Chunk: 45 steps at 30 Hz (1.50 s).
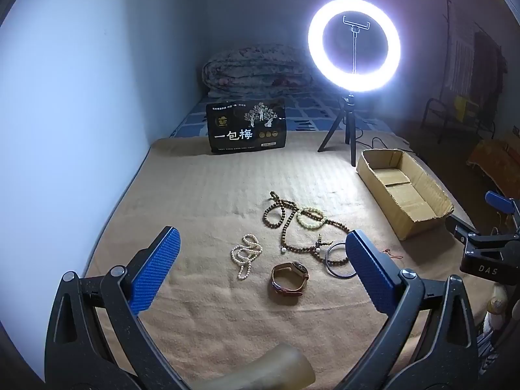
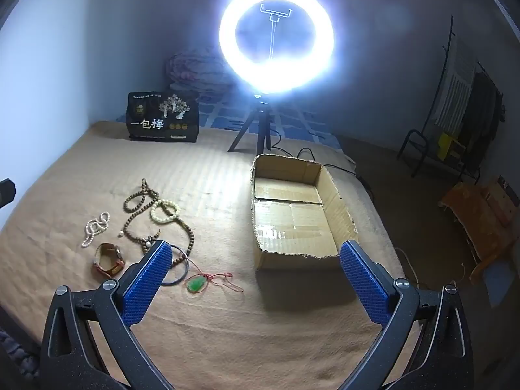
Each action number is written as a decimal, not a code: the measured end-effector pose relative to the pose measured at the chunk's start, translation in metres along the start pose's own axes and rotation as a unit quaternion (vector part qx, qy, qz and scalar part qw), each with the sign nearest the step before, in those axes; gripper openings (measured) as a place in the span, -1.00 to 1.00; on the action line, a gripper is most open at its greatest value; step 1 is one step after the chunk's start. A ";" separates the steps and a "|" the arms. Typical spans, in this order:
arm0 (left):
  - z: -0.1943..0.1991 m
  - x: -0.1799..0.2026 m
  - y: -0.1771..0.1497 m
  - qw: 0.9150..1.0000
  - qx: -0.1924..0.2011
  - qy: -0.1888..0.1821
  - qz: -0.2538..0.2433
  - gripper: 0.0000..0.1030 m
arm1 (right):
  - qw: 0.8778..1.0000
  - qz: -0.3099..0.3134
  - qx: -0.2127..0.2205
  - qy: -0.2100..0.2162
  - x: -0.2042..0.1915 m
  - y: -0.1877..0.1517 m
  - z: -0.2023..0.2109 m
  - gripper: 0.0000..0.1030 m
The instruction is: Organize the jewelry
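Observation:
Jewelry lies loose on a tan blanket [image 1: 201, 201]: a pearl strand [image 1: 246, 255], a long brown bead necklace [image 1: 286, 224], a pale green bead bracelet [image 1: 310, 217], a leather-strap watch [image 1: 290, 279] and a dark bangle [image 1: 339, 260]. The right wrist view also shows a green pendant on a red cord [image 2: 196, 283]. An open cardboard box [image 2: 334, 191] with nothing inside sits right of the pile. My left gripper [image 1: 262, 232] hovers open above the jewelry. My right gripper [image 2: 256, 247] hangs open before the box, holding nothing.
A lit ring light on a tripod [image 1: 354, 45] stands behind the box, its cable trailing right. A black snack bag [image 1: 247, 126] and a folded quilt [image 1: 256, 68] sit at the back. A wall runs along the left. A pale translucent object [image 1: 276, 370] shows at the bottom.

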<state>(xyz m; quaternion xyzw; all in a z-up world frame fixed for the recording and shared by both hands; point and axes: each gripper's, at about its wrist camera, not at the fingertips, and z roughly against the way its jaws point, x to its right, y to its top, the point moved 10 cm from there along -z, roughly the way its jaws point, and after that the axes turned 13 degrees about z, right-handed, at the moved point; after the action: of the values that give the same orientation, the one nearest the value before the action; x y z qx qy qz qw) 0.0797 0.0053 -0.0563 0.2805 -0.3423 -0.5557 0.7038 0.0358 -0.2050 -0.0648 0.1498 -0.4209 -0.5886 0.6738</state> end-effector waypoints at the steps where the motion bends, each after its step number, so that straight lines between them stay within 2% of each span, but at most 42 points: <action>1: 0.001 0.002 -0.002 1.000 0.003 0.002 -0.003 1.00 | 1.000 0.001 0.000 0.000 0.000 0.000 0.000 0.99; 45: 0.008 0.004 0.004 1.000 0.014 0.003 -0.004 1.00 | 1.000 -0.010 -0.010 0.007 0.000 -0.008 -0.006 0.99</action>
<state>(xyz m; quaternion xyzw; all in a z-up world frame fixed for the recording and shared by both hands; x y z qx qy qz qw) 0.0761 0.0018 -0.0479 0.2937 -0.3463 -0.5530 0.6985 0.0350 -0.2087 -0.0741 0.1518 -0.4085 -0.5984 0.6723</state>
